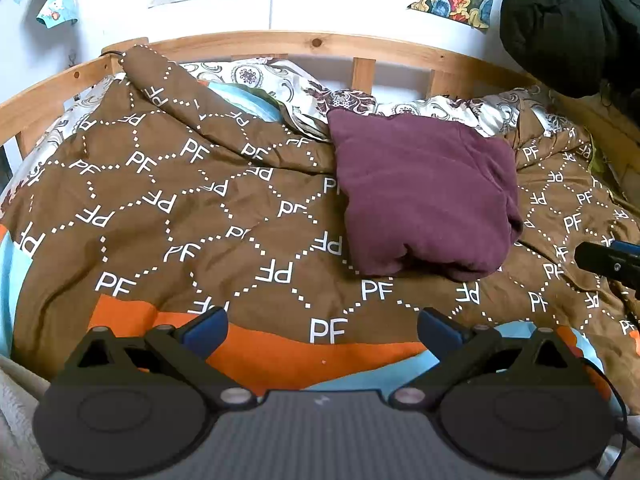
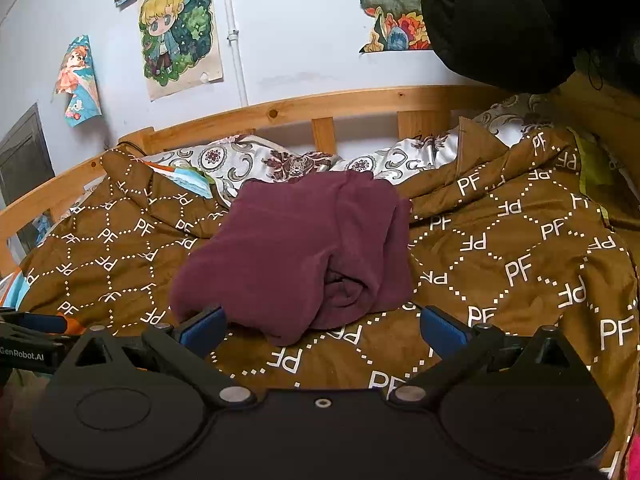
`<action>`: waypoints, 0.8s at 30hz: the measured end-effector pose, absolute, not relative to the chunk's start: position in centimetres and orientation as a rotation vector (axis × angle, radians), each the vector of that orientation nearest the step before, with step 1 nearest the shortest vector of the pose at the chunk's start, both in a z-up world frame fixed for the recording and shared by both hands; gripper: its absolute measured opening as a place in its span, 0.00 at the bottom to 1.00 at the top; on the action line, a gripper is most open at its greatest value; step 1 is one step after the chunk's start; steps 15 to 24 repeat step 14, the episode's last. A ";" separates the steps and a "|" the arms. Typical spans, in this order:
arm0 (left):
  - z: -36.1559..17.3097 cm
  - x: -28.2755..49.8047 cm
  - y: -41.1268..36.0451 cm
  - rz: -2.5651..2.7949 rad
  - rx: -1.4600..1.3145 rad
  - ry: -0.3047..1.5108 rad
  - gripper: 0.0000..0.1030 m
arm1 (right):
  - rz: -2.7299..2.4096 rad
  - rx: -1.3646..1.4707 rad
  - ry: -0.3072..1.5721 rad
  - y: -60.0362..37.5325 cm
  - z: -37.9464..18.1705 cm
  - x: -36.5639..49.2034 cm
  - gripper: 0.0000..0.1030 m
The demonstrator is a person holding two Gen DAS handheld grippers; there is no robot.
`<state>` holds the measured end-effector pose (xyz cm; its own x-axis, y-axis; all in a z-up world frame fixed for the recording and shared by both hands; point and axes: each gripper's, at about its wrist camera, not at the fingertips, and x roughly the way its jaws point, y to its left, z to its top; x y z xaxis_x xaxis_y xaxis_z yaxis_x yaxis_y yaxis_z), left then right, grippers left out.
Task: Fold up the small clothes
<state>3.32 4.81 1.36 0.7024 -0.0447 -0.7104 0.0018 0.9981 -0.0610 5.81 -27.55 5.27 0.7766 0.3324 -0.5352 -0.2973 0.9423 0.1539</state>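
home bedroom, wooden bed frame [image 2: 360, 98], quilt [image 1: 180, 208], posters [image 2: 180, 32] (cartoon drawings)

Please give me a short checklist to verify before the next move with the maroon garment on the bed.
1. Left gripper open and empty: ok.
2. Right gripper open and empty: ok.
3. Maroon garment in view of both cameras: ok.
4. Garment already neatly folded: not ok, its near edge is bunched.
5. Nothing lying on the garment: ok.
6. Brown PF quilt flat underneath: not ok, it is wrinkled.
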 end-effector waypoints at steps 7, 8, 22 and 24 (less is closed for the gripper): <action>1.3 3.4 5.0 -0.022 -0.053 0.796 0.99 | 0.344 0.058 0.596 -27.4 5.2 5.7 0.99; 1.3 3.4 5.0 -0.022 -0.052 0.796 0.99 | 0.344 0.058 0.597 -27.4 5.1 5.7 0.99; 1.2 3.4 4.9 -0.028 -0.047 0.798 0.99 | 0.345 0.059 0.603 -27.5 5.0 5.8 0.99; 1.2 3.4 4.9 -0.028 -0.047 0.798 0.99 | 0.345 0.059 0.603 -27.5 5.0 5.8 0.99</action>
